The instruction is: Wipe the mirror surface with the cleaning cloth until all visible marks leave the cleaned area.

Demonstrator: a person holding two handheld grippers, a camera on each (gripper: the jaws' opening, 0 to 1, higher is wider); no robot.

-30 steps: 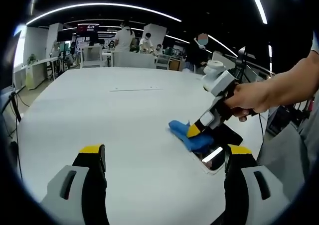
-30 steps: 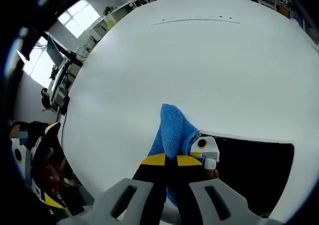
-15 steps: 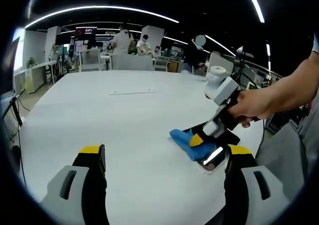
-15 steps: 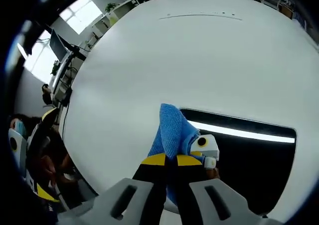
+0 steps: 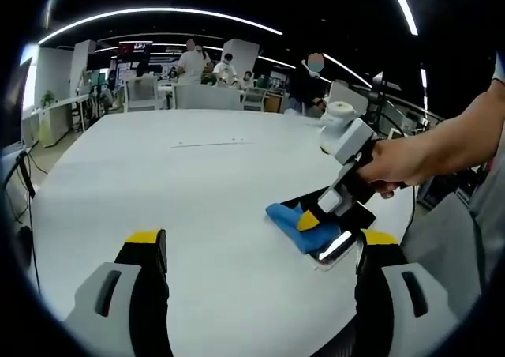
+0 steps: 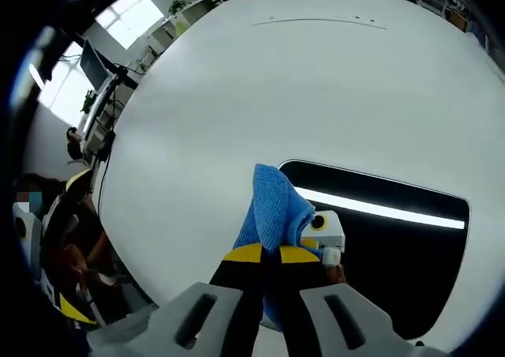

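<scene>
Right gripper (image 6: 264, 254) is clenched tight on the blue cleaning cloth (image 6: 274, 207), jaws pinched together, pressing it down at the mirror's (image 6: 394, 246) left end. The mirror lies flat on the white table (image 6: 316, 88), dark, reflecting a ceiling light strip. Left gripper (image 5: 256, 250) hovers wide apart, holding nothing, beside the wiping.

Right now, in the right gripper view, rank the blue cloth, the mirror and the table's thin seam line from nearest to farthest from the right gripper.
1. Blue cleaning cloth: clamped in the right gripper.
2. Mirror: flat on the table, just beyond and beside the jaws.
3. Seam line: far across the white table.
</scene>
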